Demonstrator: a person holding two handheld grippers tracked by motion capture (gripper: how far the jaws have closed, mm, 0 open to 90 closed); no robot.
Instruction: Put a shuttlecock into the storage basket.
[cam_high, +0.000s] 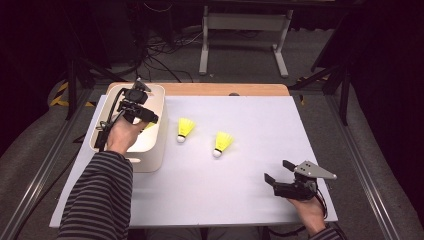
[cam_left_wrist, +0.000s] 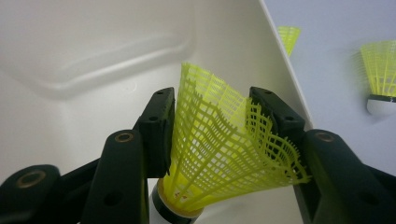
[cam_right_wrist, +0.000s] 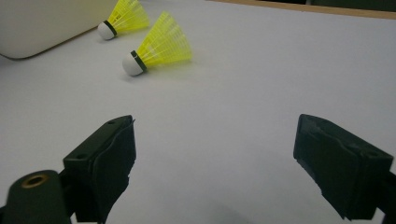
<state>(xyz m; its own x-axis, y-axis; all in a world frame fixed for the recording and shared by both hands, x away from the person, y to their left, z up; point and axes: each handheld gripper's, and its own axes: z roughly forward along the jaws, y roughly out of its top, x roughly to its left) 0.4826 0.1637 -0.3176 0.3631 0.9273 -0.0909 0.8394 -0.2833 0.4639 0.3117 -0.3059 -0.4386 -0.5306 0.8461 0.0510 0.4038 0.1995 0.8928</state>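
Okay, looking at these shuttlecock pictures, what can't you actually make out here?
- Held shuttlecock: in the left gripper view its cork tip is cut off by the bottom edge and the left gripper jaws cover its sides.
- White bin: in the high view the hand and gripper hide most of its inside, so other contents cannot be told.
- Right gripper: its body is cut off by the bottom edge in the right gripper view.

We see right gripper (cam_right_wrist: 215, 140) jaws wide apart over white table (cam_right_wrist: 261, 74); two yellow shuttlecocks (cam_right_wrist: 156, 49) (cam_right_wrist: 123, 18) lying ahead, white bin (cam_right_wrist: 42, 23) corner beside farther one.
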